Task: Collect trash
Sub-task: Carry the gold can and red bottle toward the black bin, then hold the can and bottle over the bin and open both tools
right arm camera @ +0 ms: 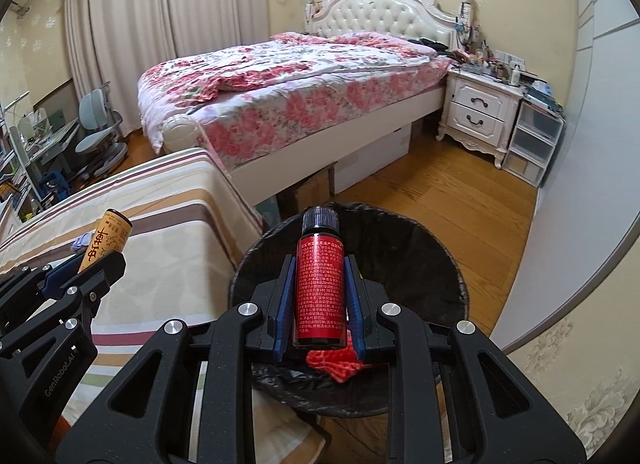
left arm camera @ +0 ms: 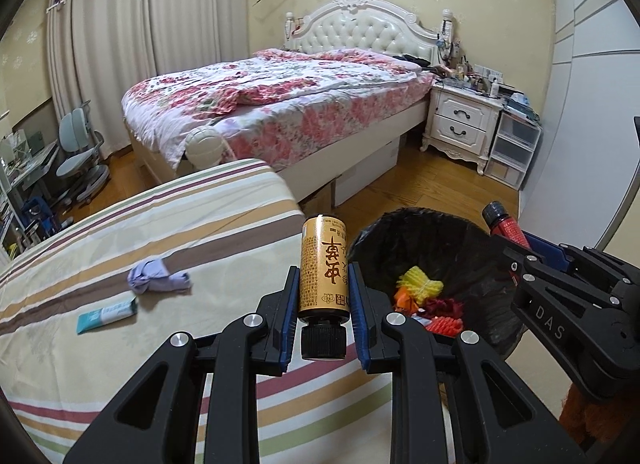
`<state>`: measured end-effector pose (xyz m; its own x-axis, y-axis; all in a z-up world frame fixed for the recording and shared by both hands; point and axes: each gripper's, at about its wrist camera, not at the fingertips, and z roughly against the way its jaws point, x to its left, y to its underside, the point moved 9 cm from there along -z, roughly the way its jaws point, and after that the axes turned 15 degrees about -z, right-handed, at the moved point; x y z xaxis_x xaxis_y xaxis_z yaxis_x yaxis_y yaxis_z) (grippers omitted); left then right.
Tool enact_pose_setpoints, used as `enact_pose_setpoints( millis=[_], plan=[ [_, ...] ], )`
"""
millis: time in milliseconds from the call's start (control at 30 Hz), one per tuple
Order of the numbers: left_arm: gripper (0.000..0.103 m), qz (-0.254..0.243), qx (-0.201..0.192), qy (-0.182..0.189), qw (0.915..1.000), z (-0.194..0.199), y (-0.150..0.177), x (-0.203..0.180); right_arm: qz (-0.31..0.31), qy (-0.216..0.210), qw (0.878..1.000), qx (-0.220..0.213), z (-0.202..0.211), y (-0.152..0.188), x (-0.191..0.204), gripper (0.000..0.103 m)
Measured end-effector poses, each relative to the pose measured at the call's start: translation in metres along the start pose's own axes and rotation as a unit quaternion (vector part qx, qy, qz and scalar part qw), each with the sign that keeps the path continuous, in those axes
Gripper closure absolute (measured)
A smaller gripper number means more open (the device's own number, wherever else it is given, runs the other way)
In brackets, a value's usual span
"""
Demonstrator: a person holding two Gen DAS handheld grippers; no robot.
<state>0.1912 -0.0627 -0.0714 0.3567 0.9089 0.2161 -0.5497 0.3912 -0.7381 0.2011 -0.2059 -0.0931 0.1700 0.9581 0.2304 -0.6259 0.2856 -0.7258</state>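
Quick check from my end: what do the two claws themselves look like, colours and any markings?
Both are matte black linkage frames with silver round pivot pins and blue ribbed pads. The left claw reads "GenRobot.AI" on its side in the right view; the right claw reads "DAS" in the left view. No cables or sleeves visible.

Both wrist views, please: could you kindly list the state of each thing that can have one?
Left gripper: shut on the gold bottle.
Gold bottle: capped, cap toward the camera, over the striped bed.
Right gripper: shut on the red bottle.
Red bottle: capped, cap pointing away, above the bin.
Trash bin: open, black-lined, partly filled.
Toothpaste tube: lying flat.
Nightstand drawers: closed.
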Motion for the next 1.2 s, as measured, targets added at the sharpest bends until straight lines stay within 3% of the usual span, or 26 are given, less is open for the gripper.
enact_pose_setpoints(
  millis=[467, 1067, 1100, 1167, 1200],
  plan=[
    [0.078, -0.038, 0.007, 0.011, 0.9992, -0.036, -0.019, -0.037, -0.028, 0.020, 0.999, 0.005, -0.023, -0.009, -0.040, 0.080],
    [0.078, -0.051, 0.037, 0.014, 0.9979, -0.068, -0.018, -0.053, -0.045, 0.031, 0.998, 0.022, -0.045, -0.007, -0.058, 0.080],
    [0.076, -0.050, 0.041, 0.014, 0.9978, -0.069, -0.017, -0.053, -0.046, 0.032, 0.998, 0.021, -0.045, -0.008, -0.058, 0.080],
    [0.059, -0.043, 0.046, 0.015, 0.9979, -0.069, -0.015, -0.051, -0.049, 0.033, 0.998, 0.019, -0.046, -0.008, -0.060, 0.078],
    [0.056, -0.039, 0.046, 0.016, 0.9981, -0.069, -0.014, -0.050, -0.051, 0.033, 0.998, 0.019, -0.045, -0.008, -0.061, 0.077]
  ],
)
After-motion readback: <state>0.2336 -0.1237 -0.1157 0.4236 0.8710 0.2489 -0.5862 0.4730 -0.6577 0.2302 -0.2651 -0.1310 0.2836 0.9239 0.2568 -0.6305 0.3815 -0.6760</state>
